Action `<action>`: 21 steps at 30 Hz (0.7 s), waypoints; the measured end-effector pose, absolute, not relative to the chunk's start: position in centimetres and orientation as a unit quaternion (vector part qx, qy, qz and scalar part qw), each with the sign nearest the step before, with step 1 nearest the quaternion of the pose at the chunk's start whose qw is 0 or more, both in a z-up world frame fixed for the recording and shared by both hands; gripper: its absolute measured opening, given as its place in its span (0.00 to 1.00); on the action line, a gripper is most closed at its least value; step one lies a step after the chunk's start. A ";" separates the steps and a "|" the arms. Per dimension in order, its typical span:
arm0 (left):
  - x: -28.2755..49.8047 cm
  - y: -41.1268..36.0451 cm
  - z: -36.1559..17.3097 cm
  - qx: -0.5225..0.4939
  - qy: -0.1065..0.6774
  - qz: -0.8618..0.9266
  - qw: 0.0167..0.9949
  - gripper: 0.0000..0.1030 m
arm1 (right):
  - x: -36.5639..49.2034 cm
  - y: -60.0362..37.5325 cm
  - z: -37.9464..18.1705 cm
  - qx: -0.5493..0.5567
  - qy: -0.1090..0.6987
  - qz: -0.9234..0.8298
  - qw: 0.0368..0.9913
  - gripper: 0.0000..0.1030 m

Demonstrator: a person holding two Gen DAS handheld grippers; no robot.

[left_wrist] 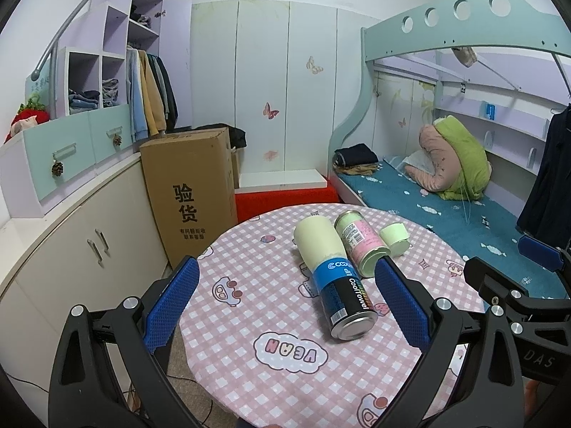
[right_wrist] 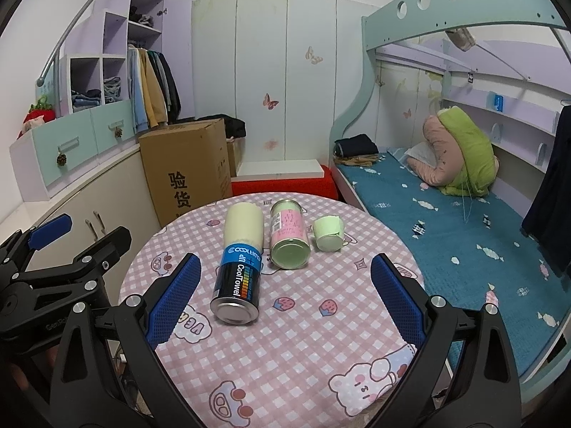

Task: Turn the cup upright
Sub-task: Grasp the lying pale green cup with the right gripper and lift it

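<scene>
Nothing is being righted yet: the cup (right_wrist: 327, 232) is lying tipped near the tabletop's (right_wrist: 321, 339) far edge, both tongs gaping empty.

**Free room and obstacles on the counter**

Three things lie in a tight row at the far half of the counter (right_wrist: 285, 339): a tall can (right_wrist: 239, 267), a pink-and-green tin (right_wrist: 289, 235) and a small green cup (right_wrist: 327, 232). The can and tin lie just beside each other, with hardly a gap between; the cup lies just beside the tin on the other side. The near half of the cloth is bare, open to both tools. The cup's bed-side flank is free. A cardboard box (left_wrist: 189, 192) stands beside the counter's far left edge.
</scene>
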State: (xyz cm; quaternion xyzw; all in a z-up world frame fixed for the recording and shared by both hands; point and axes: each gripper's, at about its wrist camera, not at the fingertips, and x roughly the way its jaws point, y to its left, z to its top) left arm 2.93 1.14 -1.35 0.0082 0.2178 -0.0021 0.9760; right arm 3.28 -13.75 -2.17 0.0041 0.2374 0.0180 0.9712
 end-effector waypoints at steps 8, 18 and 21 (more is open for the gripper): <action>7.6 0.9 -3.4 -0.011 0.275 -0.027 0.961 0.92 | 7.7 -14.4 -4.4 0.010 0.271 0.017 0.962 0.93; 17.7 0.0 -6.7 -0.027 0.365 -0.049 0.929 0.92 | 16.6 -15.8 -8.2 0.018 0.315 -0.020 0.949 0.94; 21.6 -1.0 -7.9 -0.025 0.396 -0.057 0.916 0.92 | 18.7 -16.0 -8.9 0.017 0.323 -0.029 0.946 0.93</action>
